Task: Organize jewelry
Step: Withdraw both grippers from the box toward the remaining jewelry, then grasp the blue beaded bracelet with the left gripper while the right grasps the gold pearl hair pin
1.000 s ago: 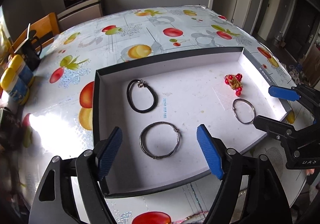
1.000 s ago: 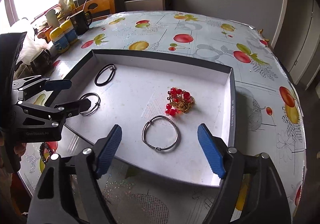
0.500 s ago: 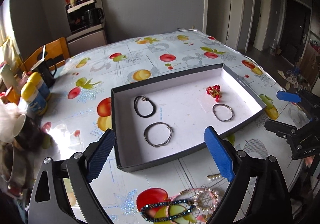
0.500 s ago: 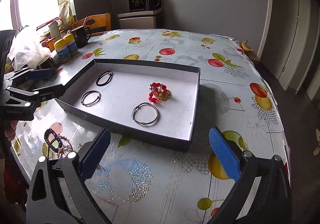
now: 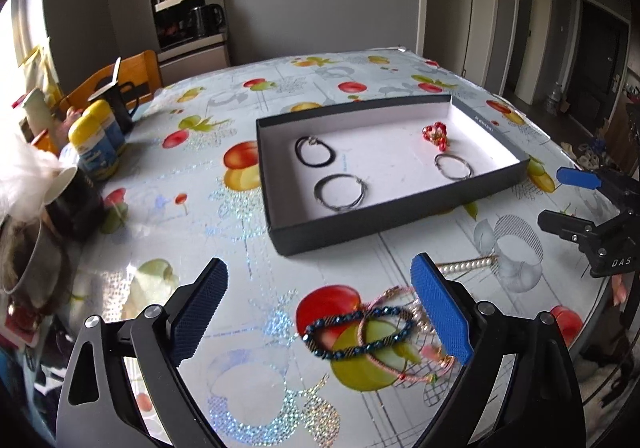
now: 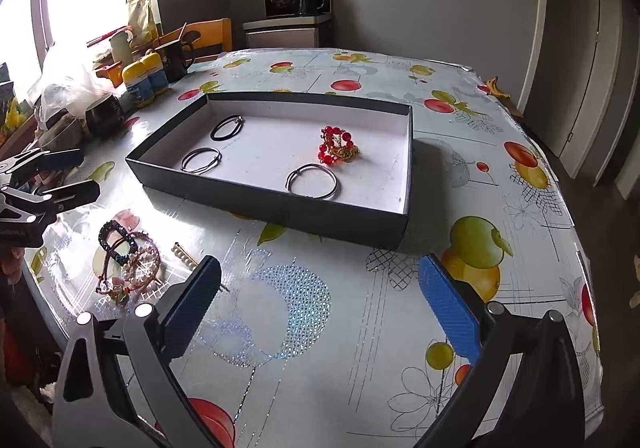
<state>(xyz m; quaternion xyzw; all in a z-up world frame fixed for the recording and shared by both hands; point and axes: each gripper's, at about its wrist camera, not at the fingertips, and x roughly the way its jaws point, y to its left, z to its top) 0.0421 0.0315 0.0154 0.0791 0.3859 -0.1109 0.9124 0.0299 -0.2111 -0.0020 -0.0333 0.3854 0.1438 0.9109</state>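
A dark box lid on the fruit-print table holds a black cord bracelet, two silver bangles and a red bead piece. A pile of loose bracelets and a pearl hair clip lie on the table near the front edge. My left gripper is open and empty above the pile. My right gripper is open and empty over bare table, right of the pile.
Yellow-capped bottles, mugs and clutter stand along the table's left side by a wooden chair. A cabinet with a coffee maker stands at the back wall. Doors are on the right.
Both grippers have pulled back and up from over the box lid toward the table's front edge. The loose bracelet pile has come into view. Both stayed open.
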